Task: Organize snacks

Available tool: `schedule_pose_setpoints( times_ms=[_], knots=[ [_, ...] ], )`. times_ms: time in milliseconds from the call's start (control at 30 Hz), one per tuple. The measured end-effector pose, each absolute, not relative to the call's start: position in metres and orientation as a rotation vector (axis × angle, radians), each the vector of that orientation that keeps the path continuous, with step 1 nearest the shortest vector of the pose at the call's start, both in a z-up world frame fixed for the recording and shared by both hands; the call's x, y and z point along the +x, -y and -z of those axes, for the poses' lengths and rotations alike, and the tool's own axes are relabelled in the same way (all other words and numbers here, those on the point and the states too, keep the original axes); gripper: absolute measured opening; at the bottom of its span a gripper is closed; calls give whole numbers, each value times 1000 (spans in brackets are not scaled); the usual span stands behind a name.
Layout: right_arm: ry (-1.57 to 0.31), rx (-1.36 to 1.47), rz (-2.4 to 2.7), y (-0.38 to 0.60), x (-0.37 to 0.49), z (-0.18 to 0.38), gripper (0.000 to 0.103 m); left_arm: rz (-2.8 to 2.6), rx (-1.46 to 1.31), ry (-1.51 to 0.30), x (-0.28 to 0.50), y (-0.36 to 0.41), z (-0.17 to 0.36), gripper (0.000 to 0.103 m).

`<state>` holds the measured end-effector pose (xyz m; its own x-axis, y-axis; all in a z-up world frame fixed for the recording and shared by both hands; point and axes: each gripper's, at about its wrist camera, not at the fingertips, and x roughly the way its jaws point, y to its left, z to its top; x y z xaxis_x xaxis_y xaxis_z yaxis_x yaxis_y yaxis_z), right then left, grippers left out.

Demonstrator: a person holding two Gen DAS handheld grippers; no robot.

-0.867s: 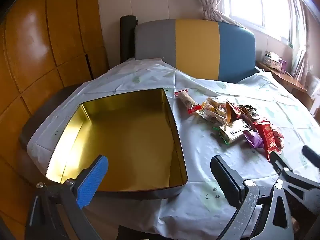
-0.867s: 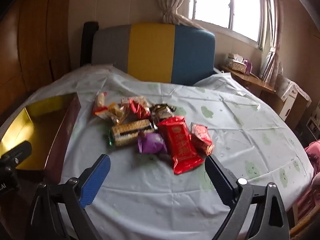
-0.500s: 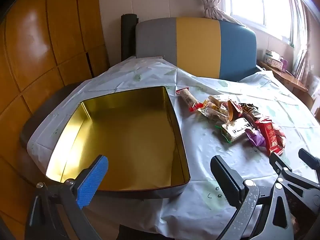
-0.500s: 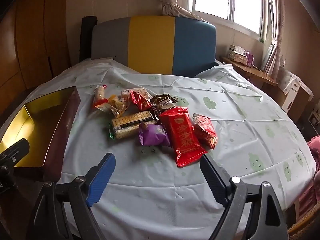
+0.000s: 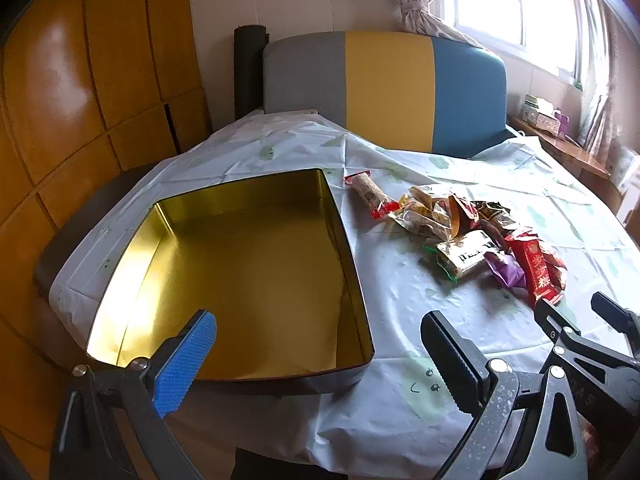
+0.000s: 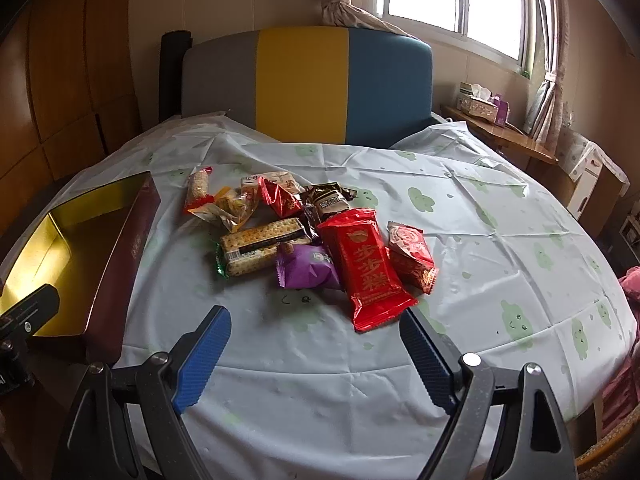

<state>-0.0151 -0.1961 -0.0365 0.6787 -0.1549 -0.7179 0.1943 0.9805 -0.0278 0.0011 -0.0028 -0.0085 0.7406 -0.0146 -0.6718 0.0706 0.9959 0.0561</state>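
Two wide-open grippers, left [image 5: 318, 348] and right [image 6: 316, 350], hold nothing; red packet [image 6: 368, 266] reads 步步糕 (gold print).

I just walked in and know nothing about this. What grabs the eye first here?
A big empty tin with a shiny gold inside sits at the table's left edge. Right of it lies a heap of wrapped snacks, the long red packet nearest. Behind the table stands a grey, yellow and blue chair back.
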Motion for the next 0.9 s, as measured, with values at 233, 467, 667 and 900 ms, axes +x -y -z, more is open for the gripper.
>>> schedule_pose_setpoints(
  times_ms=[233,467,667,900],
  knots=[
    [-804,88,179,203,-18,35,88,63,75,-744,0,2,6,103],
    [-799,109,172,205,-20,33,88,80,70,-731,-7,-1,0,103],
    [-799,104,153,201,-21,32,88,84,73,-732,-9,-1,-2,103],
    [-798,100,144,199,-21,33,88,90,84,-738,-9,1,-2,103]
  ],
)
